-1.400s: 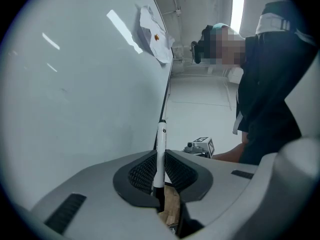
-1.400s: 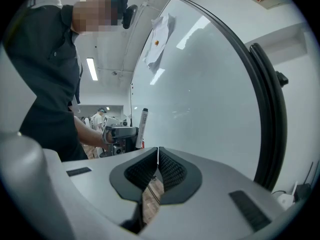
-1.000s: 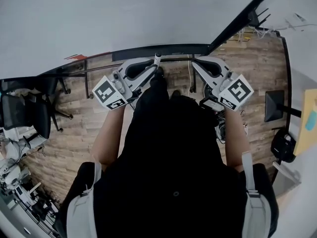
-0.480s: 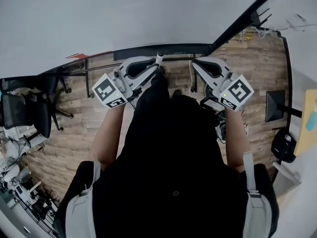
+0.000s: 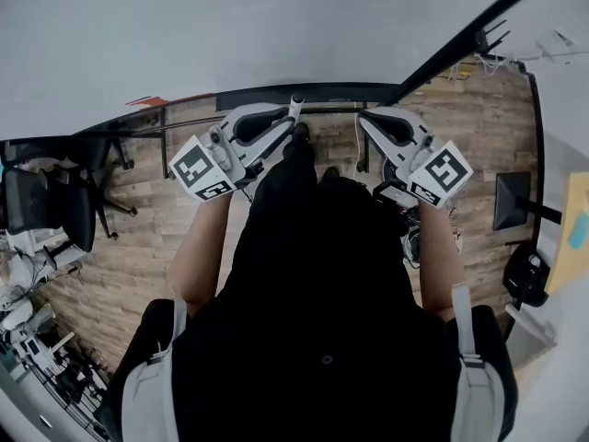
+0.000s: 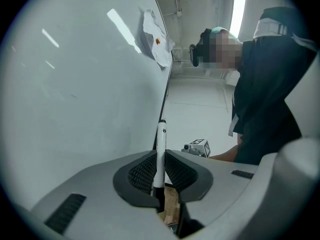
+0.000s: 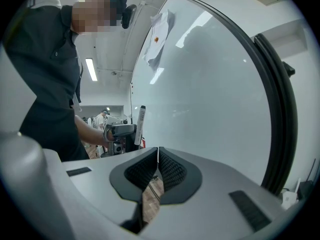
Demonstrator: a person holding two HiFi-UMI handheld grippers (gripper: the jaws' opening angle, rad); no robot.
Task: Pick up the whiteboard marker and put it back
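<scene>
A white whiteboard marker (image 6: 161,149) with a black end stands upright between the jaws of my left gripper (image 6: 160,171), which is shut on its lower part. In the head view the marker (image 5: 294,109) pokes up from the left gripper (image 5: 281,129) close to the whiteboard's black bottom rail (image 5: 304,92). My right gripper (image 7: 158,156) is shut with nothing in it, its tips touching. It hangs to the right of the left one, just in front of the whiteboard (image 7: 210,84). From the right gripper view the marker (image 7: 140,124) shows held beside the board.
A sheet of paper (image 6: 157,39) is pinned high on the whiteboard (image 6: 75,84). The board's black frame (image 7: 275,109) runs down at the right. An office chair (image 5: 46,210) and stands sit on the wooden floor (image 5: 138,238) at the left. The person's dark torso fills the middle.
</scene>
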